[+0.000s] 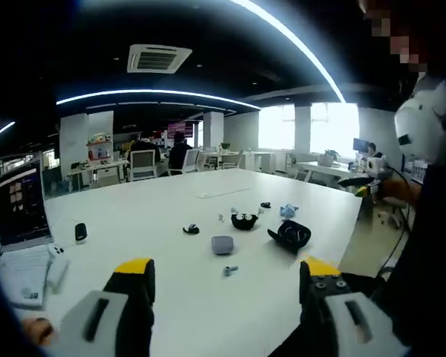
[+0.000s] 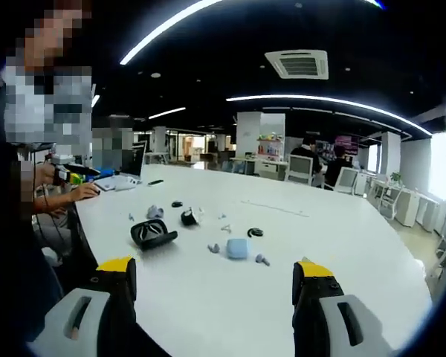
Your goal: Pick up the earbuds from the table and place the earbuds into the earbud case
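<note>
A pale blue earbud case (image 1: 222,245) lies shut on the white table (image 1: 171,297), with a small pale blue earbud (image 1: 230,271) just in front of it. In the right gripper view the same case (image 2: 237,248) has one earbud (image 2: 214,248) at its left and another earbud (image 2: 262,259) at its right front. My left gripper (image 1: 227,269) is open, held above the table short of the case. My right gripper (image 2: 215,266) is open too, with nothing between its jaws.
An open black case (image 1: 290,236) (image 2: 152,233), a round black case (image 1: 244,221) (image 2: 188,217) and several small loose earbuds lie behind the blue case. A laptop (image 1: 18,204) stands at the left. A person (image 2: 52,186) sits at the table's edge (image 1: 401,186).
</note>
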`<control>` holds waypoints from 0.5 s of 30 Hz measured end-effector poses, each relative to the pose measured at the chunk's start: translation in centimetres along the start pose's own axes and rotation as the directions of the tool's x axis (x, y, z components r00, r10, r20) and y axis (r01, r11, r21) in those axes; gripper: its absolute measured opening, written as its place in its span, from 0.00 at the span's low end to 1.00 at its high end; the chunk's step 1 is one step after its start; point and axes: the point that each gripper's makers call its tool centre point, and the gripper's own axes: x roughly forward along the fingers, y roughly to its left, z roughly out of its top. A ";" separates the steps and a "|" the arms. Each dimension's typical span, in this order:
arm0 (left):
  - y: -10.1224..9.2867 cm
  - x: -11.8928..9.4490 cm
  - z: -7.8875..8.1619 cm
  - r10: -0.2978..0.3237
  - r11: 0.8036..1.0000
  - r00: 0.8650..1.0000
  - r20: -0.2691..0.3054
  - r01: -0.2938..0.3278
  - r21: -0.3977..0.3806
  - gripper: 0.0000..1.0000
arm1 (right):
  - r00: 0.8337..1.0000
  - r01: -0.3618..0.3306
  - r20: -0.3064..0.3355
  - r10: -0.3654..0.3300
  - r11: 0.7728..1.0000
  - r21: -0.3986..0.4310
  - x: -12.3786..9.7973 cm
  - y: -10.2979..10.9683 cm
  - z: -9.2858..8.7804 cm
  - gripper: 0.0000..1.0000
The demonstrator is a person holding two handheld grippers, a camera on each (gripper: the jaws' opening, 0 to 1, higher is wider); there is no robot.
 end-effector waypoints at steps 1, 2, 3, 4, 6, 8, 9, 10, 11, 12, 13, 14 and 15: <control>-0.2 0.1 0.0 -0.010 1.000 1.000 -0.008 0.010 0.005 0.81 | 1.000 -0.007 0.003 0.007 1.000 0.001 0.0 0.1 0.3 0.84; -0.4 0.1 0.0 -0.019 1.000 1.000 -0.016 0.019 0.007 0.81 | 1.000 -0.014 0.005 0.014 1.000 0.001 0.1 0.2 0.6 0.84; -0.5 0.2 0.0 -0.028 1.000 0.999 -0.023 0.028 0.009 0.81 | 1.000 -0.019 0.000 0.019 1.000 -0.003 0.2 0.3 0.6 0.84; -0.7 0.3 0.0 -0.033 0.999 0.999 -0.030 0.034 0.011 0.81 | 1.000 -0.024 -0.013 0.024 1.000 -0.015 0.3 0.4 0.6 0.84; -0.8 0.4 -0.1 -0.040 0.999 0.998 -0.044 0.041 0.014 0.81 | 0.999 -0.033 -0.039 0.032 0.999 -0.034 0.4 0.5 0.3 0.84; -1.1 0.6 -0.4 -0.053 0.998 0.996 -0.066 0.055 0.020 0.81 | 0.997 -0.042 -0.067 0.039 0.998 -0.050 0.6 0.6 0.0 0.84; -1.3 0.7 -0.4 -0.058 0.998 0.995 -0.076 0.060 0.023 0.81 | 0.996 -0.047 -0.077 0.042 0.997 -0.056 0.7 0.7 -0.1 0.83; -1.4 0.9 -0.3 -0.064 0.997 0.995 -0.077 0.066 0.026 0.81 | 0.995 -0.049 -0.095 0.043 0.997 -0.059 0.7 0.6 -0.3 0.83; -1.5 1.0 -0.3 -0.070 0.997 0.994 -0.078 0.072 0.029 0.81 | 0.993 -0.050 -0.113 0.043 0.997 -0.061 0.8 0.6 -0.5 0.82; -1.7 1.1 -0.2 -0.076 0.996 0.994 -0.079 0.079 0.032 0.81 | 0.990 -0.052 -0.131 0.044 0.997 -0.064 0.8 0.6 -0.7 0.81; -2.0 1.3 0.0 -0.089 0.995 0.993 -0.077 0.092 0.031 0.81 | 0.989 -0.055 -0.140 0.046 0.996 -0.063 0.8 0.6 -0.6 0.80; -2.3 1.5 0.0 -0.102 0.994 0.992 -0.078 0.105 0.029 0.81 | 0.988 -0.058 -0.145 0.048 0.996 -0.063 0.9 0.6 -0.6 0.79; -2.6 1.7 0.1 -0.115 0.992 0.990 -0.085 0.118 0.032 0.81 | 0.987 -0.059 -0.152 0.049 0.996 -0.061 0.9 0.6 -0.5 0.79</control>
